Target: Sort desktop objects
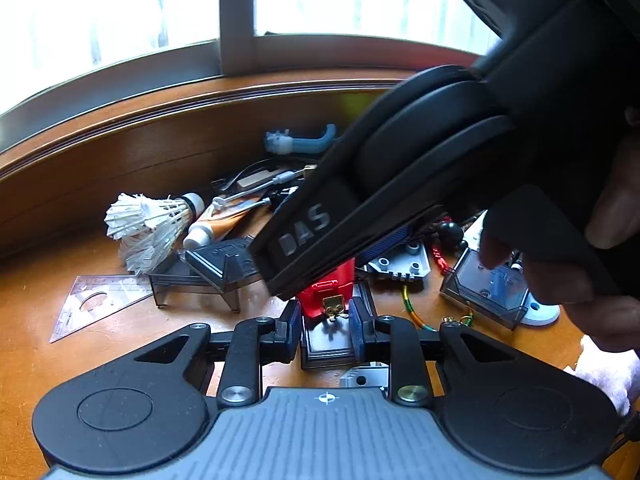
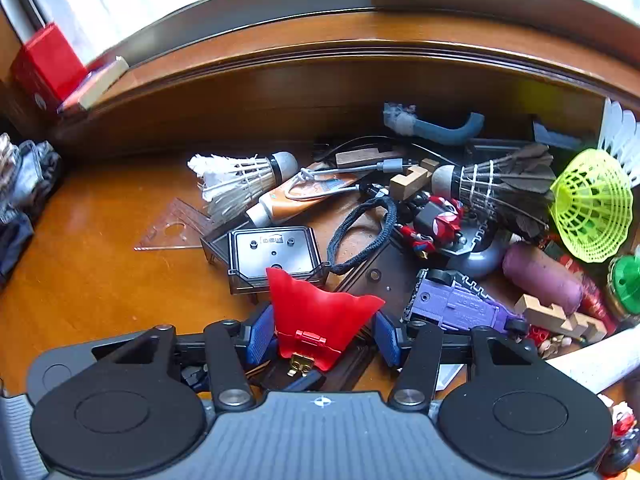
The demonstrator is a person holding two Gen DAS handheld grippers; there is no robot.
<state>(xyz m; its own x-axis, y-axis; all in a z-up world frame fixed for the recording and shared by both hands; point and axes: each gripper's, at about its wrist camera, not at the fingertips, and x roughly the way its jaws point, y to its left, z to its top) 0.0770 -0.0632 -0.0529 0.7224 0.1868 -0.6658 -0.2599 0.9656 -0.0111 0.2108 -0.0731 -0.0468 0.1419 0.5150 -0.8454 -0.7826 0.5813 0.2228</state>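
A red plastic piece with a gold clip (image 2: pixel 320 316) sits between the blue pads of my right gripper (image 2: pixel 322 338), which is closed on its lower part. In the left wrist view the same red piece (image 1: pixel 326 290) stands on a small dark base (image 1: pixel 326 344) that my left gripper (image 1: pixel 325 332) grips from both sides. The right gripper's black body (image 1: pixel 400 184) reaches in from the upper right over the red piece, with the hand behind it.
A wooden desk (image 2: pixel 88 264) below a window sill holds a clutter pile: white shuttlecock (image 2: pixel 236 180), dark shuttlecock (image 2: pixel 496 188), yellow-green plastic shuttlecock (image 2: pixel 592 204), orange tube (image 2: pixel 304 196), clear set square (image 2: pixel 172 228), smoky plastic cases (image 2: pixel 272 256), purple toy (image 2: pixel 460 304), black cord, wooden blocks.
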